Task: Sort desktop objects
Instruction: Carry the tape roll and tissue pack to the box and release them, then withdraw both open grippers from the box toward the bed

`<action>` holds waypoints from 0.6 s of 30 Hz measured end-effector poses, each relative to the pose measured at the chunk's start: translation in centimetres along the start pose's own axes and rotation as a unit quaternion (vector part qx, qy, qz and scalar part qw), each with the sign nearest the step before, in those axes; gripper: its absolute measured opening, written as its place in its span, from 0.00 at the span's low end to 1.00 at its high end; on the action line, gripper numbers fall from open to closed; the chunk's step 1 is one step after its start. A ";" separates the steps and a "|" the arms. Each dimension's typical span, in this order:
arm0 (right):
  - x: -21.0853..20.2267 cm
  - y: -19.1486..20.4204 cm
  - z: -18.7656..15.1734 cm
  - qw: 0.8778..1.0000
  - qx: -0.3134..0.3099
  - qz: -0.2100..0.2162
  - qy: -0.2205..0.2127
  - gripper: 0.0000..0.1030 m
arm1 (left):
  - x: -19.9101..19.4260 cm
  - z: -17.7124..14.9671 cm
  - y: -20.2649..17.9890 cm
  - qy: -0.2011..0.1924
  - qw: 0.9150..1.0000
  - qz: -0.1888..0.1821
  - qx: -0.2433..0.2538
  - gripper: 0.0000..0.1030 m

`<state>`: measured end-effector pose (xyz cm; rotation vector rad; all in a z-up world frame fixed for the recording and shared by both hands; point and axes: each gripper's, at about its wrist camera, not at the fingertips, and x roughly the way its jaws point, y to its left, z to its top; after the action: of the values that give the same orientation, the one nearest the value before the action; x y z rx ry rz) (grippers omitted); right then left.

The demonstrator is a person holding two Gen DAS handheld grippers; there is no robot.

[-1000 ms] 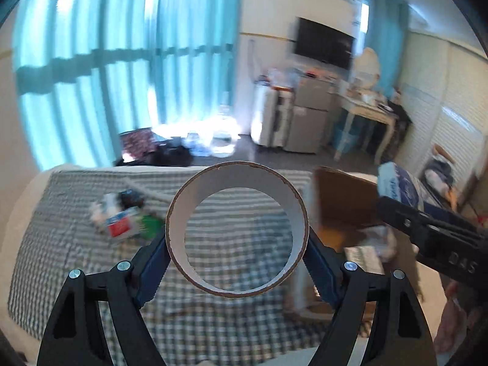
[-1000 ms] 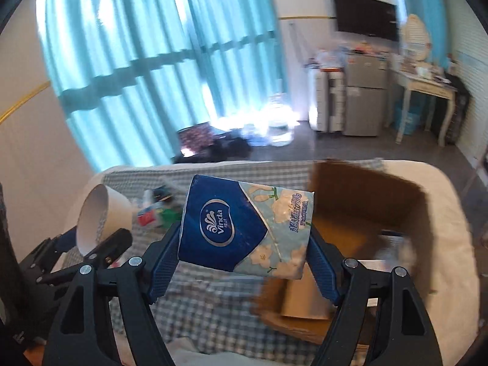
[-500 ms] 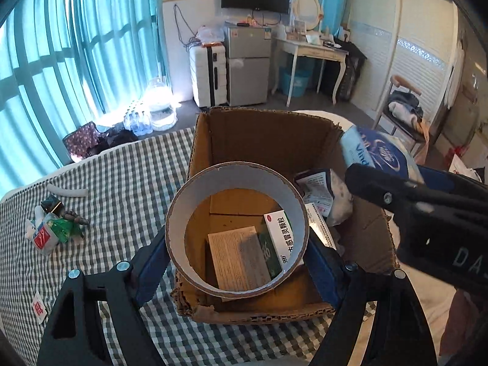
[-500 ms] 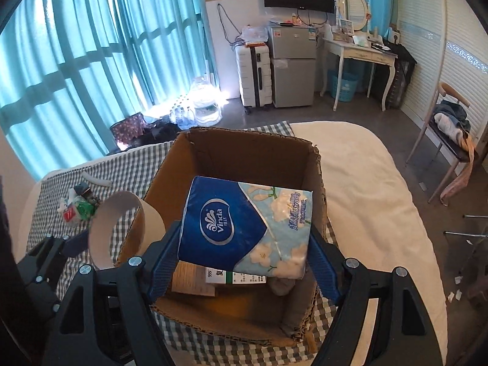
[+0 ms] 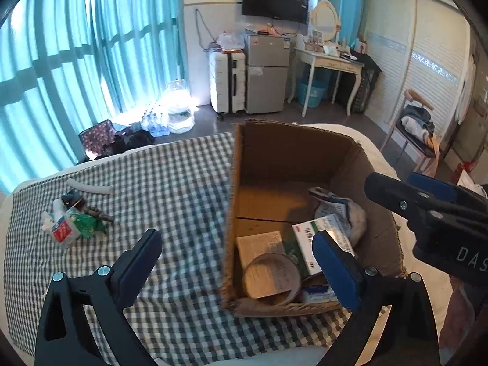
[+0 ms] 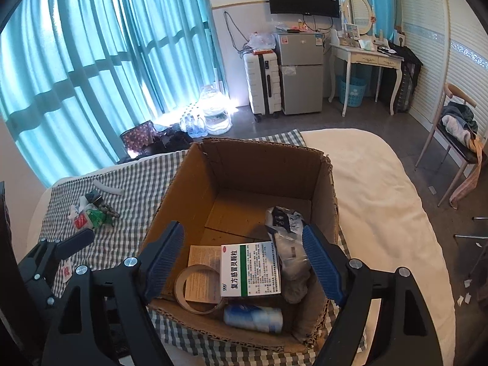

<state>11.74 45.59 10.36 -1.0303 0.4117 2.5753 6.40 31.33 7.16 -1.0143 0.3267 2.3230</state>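
My left gripper (image 5: 238,253) is spread wide with nothing between the fingers, hanging over the near-left corner of the cardboard box (image 5: 292,155). Down in the box there's the tape roll (image 5: 271,277) lying against the near wall, on top of a tan leaflet (image 5: 259,244), with a green-and-white medicine box (image 5: 317,231) just beside it. My right gripper (image 5: 427,210) pokes in from the right, above the box rim. Off to the left on the checkered cloth (image 5: 170,189) sits a little pile of small stuff (image 5: 73,219).

Cardboard box (image 6: 268,167) rear floor bare; front crowded by medicine box (image 6: 250,270), tape roll (image 6: 195,286).
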 end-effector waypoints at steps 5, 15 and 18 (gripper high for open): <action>-1.0 2.9 0.3 0.999 -0.024 0.027 -0.012 0.78 | -2.5 0.5 4.8 -0.005 0.999 0.037 0.012 0.98; -0.6 13.4 -0.2 0.988 -0.082 0.126 -0.037 0.82 | -8.3 -3.4 22.4 -0.018 0.979 0.191 -0.075 1.00; 0.9 17.3 -0.8 0.982 -0.100 0.153 -0.039 0.82 | -7.7 -6.6 26.7 0.000 0.967 0.232 -0.104 1.00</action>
<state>4.57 29.91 11.63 -0.9939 0.3154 2.9719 -1.45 3.89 8.11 -1.1335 0.3566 2.8253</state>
